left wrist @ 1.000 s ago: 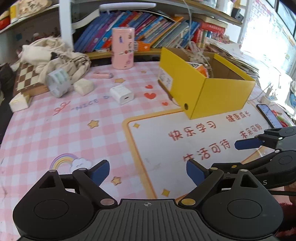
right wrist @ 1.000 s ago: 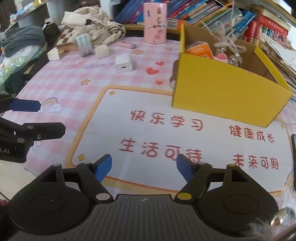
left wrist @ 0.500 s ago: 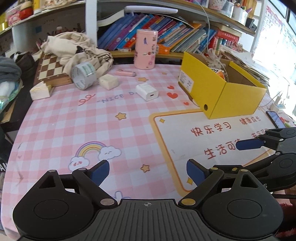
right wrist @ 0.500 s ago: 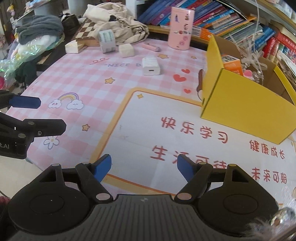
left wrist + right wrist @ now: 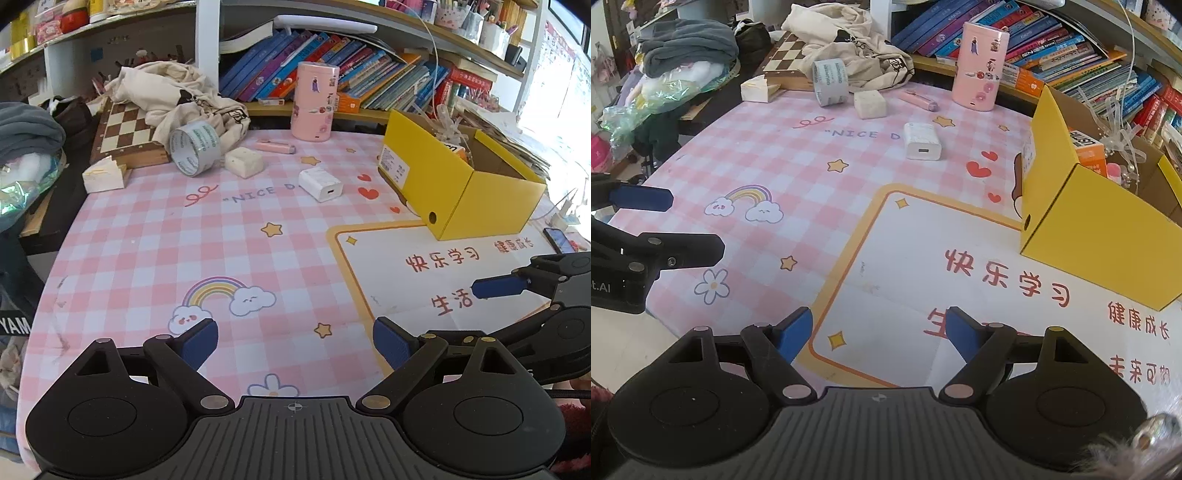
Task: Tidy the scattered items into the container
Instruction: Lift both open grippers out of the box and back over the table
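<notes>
Blue-padded and empty, the left hand-held gripper (image 5: pixel 293 341) hangs with its jaws spread wide over the pink checked mat (image 5: pixel 155 251) on the tabletop, nothing between them; the right hand-held gripper (image 5: pixel 881 334) is likewise released and bare, above the white panel with red characters (image 5: pixel 908 280). Farther out, a white charger block (image 5: pixel 320 184) lies flat on the mat, well apart from both. Right of it stands the yellow cardboard box (image 5: pixel 491 206), open-topped, with an orange carton (image 5: pixel 1087 153) and clear ribbon inside. Beyond the charger sit a pale foam cube (image 5: pixel 243 161), a roll of grey tape (image 5: pixel 195 147) on its edge, a pink pen (image 5: pixel 275 147) and a tall pink cylinder (image 5: pixel 314 107). Behind these, a chessboard (image 5: pixel 127 134) carries crumpled beige cloth (image 5: pixel 173 92).
</notes>
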Tool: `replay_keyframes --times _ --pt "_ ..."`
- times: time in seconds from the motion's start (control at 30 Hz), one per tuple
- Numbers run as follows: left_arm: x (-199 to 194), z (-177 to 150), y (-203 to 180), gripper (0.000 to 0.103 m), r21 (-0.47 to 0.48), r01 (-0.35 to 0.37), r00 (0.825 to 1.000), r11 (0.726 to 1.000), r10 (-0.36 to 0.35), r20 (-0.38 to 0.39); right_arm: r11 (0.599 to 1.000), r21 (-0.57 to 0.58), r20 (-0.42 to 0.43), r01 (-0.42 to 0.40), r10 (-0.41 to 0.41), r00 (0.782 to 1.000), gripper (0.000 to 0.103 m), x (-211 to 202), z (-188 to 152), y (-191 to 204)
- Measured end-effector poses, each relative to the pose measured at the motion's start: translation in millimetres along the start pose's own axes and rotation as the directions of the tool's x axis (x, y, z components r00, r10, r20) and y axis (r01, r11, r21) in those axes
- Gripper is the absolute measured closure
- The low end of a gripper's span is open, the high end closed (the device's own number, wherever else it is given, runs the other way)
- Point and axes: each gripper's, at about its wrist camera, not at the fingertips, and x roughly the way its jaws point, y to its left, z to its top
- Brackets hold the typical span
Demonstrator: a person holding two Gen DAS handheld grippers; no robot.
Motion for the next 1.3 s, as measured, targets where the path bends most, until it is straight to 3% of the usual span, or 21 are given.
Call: replay_keyframes --times 0.67,1.03,1.3 --pt "-3 -3 -2 0.01 -0.021 -0.016 1.0 1.0 0.016 0.003 1.0 -0.019 -0.01 0.009 -0.009 1.0 0.025 4 7 11" --pt "8 2 -2 0.009 -0.027 0.004 1.0 1.0 -0.004 -0.002 0.996 -0.083 -0.034 0.015 -0.018 0.999 0.025 8 10 18" --pt "18 11 3 0.009 -0.043 -0.024 1.0 0.999 0.024 -0.001 0.993 -0.119 -0.024 0.002 -0.005 1.0 0.025 21 23 14"
